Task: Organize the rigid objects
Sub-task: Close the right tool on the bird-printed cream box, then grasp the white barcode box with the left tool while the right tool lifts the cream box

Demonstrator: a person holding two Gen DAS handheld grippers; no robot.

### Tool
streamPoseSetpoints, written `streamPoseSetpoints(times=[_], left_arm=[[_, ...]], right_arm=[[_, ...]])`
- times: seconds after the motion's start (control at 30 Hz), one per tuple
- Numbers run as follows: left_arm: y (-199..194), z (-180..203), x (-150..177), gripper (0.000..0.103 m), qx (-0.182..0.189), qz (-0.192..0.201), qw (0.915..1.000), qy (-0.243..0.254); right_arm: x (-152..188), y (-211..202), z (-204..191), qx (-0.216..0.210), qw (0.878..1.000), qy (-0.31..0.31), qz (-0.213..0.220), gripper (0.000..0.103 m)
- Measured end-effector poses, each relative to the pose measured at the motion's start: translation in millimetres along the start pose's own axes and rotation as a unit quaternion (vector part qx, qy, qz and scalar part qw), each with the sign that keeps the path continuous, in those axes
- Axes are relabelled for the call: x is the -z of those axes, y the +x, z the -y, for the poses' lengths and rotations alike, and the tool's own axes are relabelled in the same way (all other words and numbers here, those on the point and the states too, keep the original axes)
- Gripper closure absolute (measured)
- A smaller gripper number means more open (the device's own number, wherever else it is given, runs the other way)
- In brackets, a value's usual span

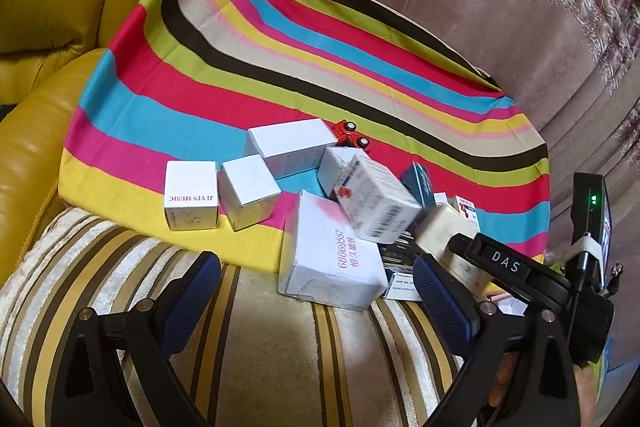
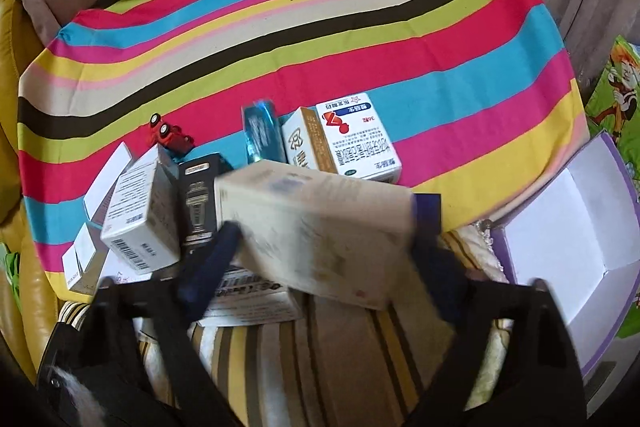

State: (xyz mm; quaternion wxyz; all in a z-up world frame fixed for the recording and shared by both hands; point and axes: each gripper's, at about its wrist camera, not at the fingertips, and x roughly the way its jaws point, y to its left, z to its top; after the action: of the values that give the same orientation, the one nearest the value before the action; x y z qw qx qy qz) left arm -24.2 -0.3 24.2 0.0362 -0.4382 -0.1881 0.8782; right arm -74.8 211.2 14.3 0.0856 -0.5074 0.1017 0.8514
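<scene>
1. Under us lies a brown-and-cream striped sofa cushion (image 1: 280,339).
2. Our left gripper (image 1: 316,291) hangs released, holding nothing.
3. Our right gripper (image 2: 326,227) clasps a blurred cream cardboard box (image 2: 316,231).
4. Beyond, small white boxes (image 1: 248,191) clutter a rainbow-striped cloth (image 1: 240,59).

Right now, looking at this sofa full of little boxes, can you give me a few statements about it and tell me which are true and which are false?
1. The right tongs have a beige box between them. True.
2. The left tongs grip a box. False: they are open, with nothing between them.
3. A red toy car lies on the striped cloth. True.
4. The purple-edged box is closed. False: it stands open, white inside.
5. The cloth is plain grey. False: it is many-coloured.
</scene>
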Motion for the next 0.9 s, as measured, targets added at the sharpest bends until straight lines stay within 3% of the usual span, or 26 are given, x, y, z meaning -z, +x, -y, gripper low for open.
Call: streamPoseSetpoints(times=[0.03,0.13,0.37,0.5,0.57,0.6,0.7,0.73,0.9], left_arm=[[0,2,0,0.011,0.000,0.000,1.0000,0.005],[1,7,-1,0.013,-0.002,-0.002,0.9999,0.015],[17,37,-17,0.015,-0.008,-0.011,0.9976,0.067],[44,60,-21,0.018,-0.025,-0.047,0.9930,0.106],[57,66,-24,0.021,-0.041,-0.059,0.9904,0.118],[61,67,-25,0.023,-0.046,-0.063,0.9899,0.119],[73,66,-28,0.046,-0.061,-0.078,0.9875,0.123],[77,65,-27,0.057,-0.064,-0.084,0.9868,0.123],[79,61,-29,0.059,-0.062,-0.082,0.9870,0.123]], right_arm=[[1,0,2,-0.010,1.000,0.000,-0.002,0.036],[2,-1,9,-0.032,0.999,0.006,-0.002,0.042],[6,-6,25,-0.067,0.998,0.016,-0.003,0.047],[9,-7,46,-0.098,0.994,0.045,-0.002,0.047],[11,-7,54,-0.119,0.991,0.053,-0.007,0.039],[12,-9,60,-0.127,0.990,0.060,-0.003,0.029],[14,-18,69,-0.135,0.988,0.071,0.017,0.015],[15,-20,71,-0.146,0.986,0.077,0.023,0.011],[14,-15,80,-0.149,0.983,0.108,0.011,0.009]])
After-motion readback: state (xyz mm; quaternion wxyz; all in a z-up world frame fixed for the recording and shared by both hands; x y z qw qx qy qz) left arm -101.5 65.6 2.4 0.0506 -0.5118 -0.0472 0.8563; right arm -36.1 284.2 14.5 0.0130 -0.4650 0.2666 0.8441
